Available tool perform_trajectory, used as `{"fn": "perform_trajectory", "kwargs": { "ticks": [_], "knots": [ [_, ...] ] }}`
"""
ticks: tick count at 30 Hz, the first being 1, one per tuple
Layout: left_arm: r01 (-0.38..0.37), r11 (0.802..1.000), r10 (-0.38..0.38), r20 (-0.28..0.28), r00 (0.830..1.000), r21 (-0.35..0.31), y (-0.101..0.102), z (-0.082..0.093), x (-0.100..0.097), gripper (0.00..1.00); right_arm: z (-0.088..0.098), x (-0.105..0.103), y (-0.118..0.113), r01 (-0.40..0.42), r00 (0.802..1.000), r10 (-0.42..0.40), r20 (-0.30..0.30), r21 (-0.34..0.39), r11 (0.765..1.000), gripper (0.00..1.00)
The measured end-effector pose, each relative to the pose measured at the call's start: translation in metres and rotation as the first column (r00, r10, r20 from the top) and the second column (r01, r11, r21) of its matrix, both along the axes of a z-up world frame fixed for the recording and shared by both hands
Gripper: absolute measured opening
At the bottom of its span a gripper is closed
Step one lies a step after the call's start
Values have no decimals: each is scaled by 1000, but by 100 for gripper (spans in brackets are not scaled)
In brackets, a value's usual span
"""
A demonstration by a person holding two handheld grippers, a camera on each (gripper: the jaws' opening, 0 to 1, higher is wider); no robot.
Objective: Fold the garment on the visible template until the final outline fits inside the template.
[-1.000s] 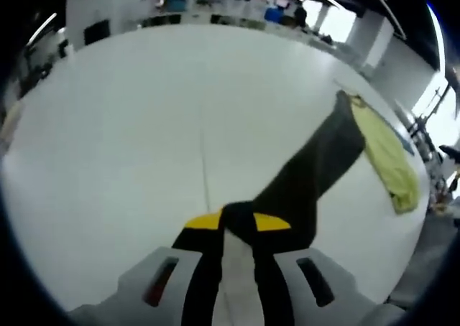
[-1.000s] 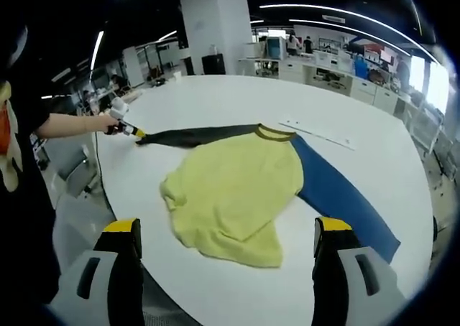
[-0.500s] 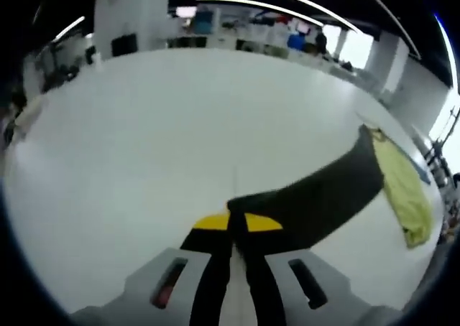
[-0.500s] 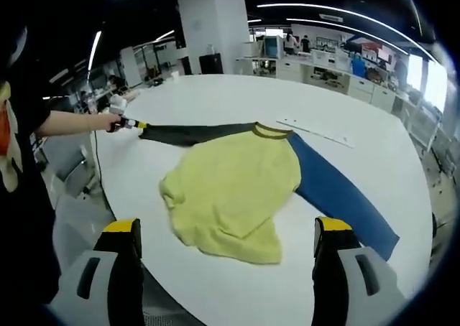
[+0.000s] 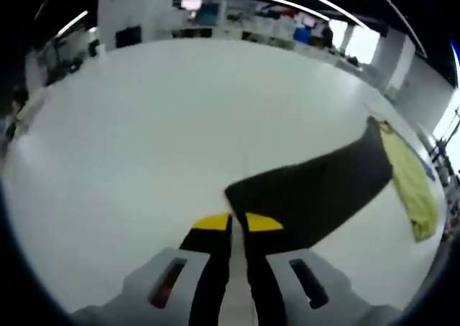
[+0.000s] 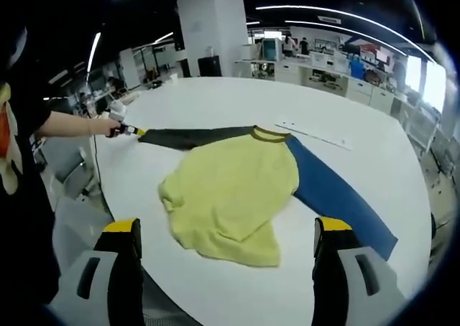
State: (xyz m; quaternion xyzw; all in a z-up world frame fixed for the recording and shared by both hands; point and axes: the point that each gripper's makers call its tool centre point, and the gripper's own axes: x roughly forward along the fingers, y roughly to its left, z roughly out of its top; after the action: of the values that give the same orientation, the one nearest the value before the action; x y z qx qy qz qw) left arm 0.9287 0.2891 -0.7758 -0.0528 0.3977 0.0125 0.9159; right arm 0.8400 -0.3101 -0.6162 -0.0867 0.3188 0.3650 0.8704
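The garment lies on the white table [image 6: 215,96]: a yellow body [image 6: 230,189], a black sleeve [image 6: 194,136] stretched to the left and a blue sleeve [image 6: 338,200] stretched to the right. In the right gripper view, my left gripper [image 6: 128,130] sits at the black sleeve's end, held by a person's hand. Its own view has my left gripper [image 5: 238,222] with jaws pressed together at the corner of the black sleeve [image 5: 316,189], the yellow body [image 5: 413,189] beyond. My right gripper [image 6: 226,227] hovers open, nearer than the yellow hem, nothing between its fingers.
A thin white strip [image 6: 313,136] lies on the table behind the collar. The person's arm [image 6: 68,125] and dark clothing [image 6: 21,197] fill the left side. Chairs [image 6: 72,175] stand beyond the table's left edge. Desks and a pillar [image 6: 215,31] are far behind.
The black sleeve has been drawn out and now lies wider and flatter on the table in front of the left gripper. The right gripper has stayed put.
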Motion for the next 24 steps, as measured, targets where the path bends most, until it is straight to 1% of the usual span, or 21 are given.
{"fn": "perform_trajectory", "kwargs": {
  "ticks": [2,3,4,6,7,8,10,11,12,13,14,15,16,17,18,19,20,21,23,24],
  "knots": [
    [2,1000,-2,2,1000,-3,-3,4,-1,5,2,0,1,-4,1000,4,6,1,1000,100],
    [8,1000,-8,20,1000,-7,-7,8,0,8,2,0,1,-4,1000,4,8,2,1000,100],
    [24,999,-23,63,998,-28,-16,19,4,11,3,1,1,-4,1000,3,11,4,1000,100],
    [65,997,-59,123,991,-42,-32,36,7,17,5,2,0,-4,1000,3,19,8,1000,100],
    [91,995,-84,149,985,-42,-43,47,8,21,6,2,-1,-5,1000,4,22,9,1000,100],
    [108,993,-99,164,981,-49,-47,51,10,25,6,3,-2,-6,1000,6,25,10,1000,100],
    [146,987,-126,219,967,-74,-67,70,11,36,8,4,-5,-8,999,7,32,13,1000,100],
    [181,980,-154,254,955,-86,-82,82,11,40,10,5,-6,-11,999,10,45,19,1000,100],
    [192,977,-160,276,948,-93,-89,91,10,47,13,6,-6,-14,998,13,54,29,999,100],
    [214,973,-179,307,935,-85,-101,104,9,51,16,7,-7,-21,998,18,68,45,999,100],
    [233,969,-195,324,926,-82,-111,113,6,55,18,8,-8,-24,996,20,82,53,998,100],
    [238,967,-198,326,924,-87,-119,120,3,60,20,9,-10,-30,995,25,92,56,998,100],
    [250,964,-207,334,920,-92,-132,131,-2,64,21,9,-12,-44,995,38,96,62,997,100],
    [261,961,-217,341,915,-90,-141,137,-5,70,21,9,-13,-54,994,48,96,62,997,100],
    [273,959,-230,350,908,-78,-155,148,-11,76,22,10,-17,-73,991,68,114,45,996,100],
    [284,956,-243,357,902,-67,-163,154,-14,79,23,12,-20,-82,989,76,127,40,996,100],
    [310,949,-271,361,892,-52,-177,162,-20,81,25,13,-24,-82,989,74,130,59,995,100],
    [309,949,-269,363,892,-55,-184,167,-23,84,28,14,-26,-79,989,67,133,86,993,99],
    [322,945,-284,359,889,-50,-203,174,-33,90,30,16,-35,-82,988,68,142,98,992,95],
    [336,941,-299,351,887,-47,-216,177,-40,93,29,16,-40,-87,987,72,142,101,991,95]
  ]
}}
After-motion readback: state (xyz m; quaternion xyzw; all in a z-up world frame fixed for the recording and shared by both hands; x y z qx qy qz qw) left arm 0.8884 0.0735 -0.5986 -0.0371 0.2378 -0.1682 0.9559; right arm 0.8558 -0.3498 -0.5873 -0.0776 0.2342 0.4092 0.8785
